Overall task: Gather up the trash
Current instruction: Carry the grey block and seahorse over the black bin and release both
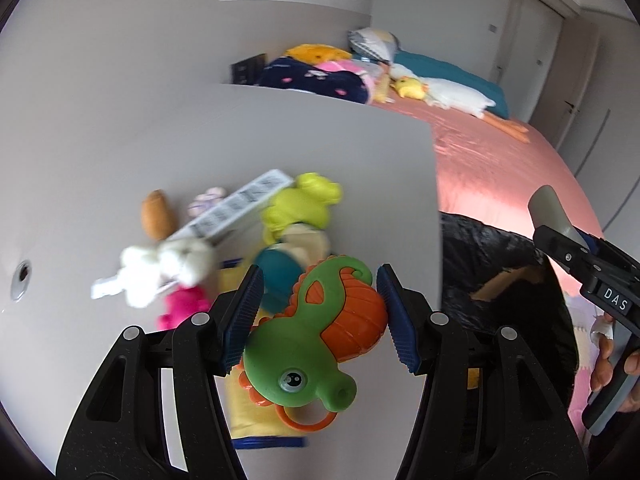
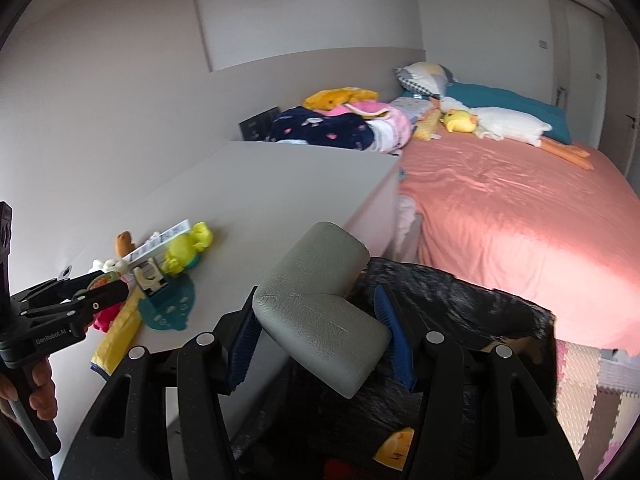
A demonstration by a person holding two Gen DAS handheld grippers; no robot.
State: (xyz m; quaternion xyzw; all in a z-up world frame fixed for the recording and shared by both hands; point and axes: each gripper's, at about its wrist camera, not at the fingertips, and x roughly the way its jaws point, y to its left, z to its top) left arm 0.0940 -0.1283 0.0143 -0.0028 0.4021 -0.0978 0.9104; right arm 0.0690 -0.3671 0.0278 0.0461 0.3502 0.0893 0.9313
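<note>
My left gripper [image 1: 320, 278] is shut on a green and orange seahorse toy [image 1: 320, 336], its blue pads pressing both sides, above the white desk [image 1: 280, 140]. My right gripper [image 2: 316, 292] is shut on a grey L-shaped foam corner piece [image 2: 316, 264] and hangs over an open black trash bag [image 2: 460, 292] beside the desk. In the left wrist view the right gripper [image 1: 560, 240] shows at the right edge with the foam piece [image 1: 546, 204] over the bag [image 1: 492, 252]. In the right wrist view the left gripper [image 2: 104, 288] sits at the far left.
A heap of toys lies on the desk: a white plush [image 1: 160, 268], a yellow-green toy [image 1: 304, 204], a brown plush [image 1: 158, 214], a pink toy [image 1: 180, 304]. A bed with a pink sheet [image 2: 520, 216] stands beyond the bag. Foam floor tiles [image 2: 592, 400] lie at the right.
</note>
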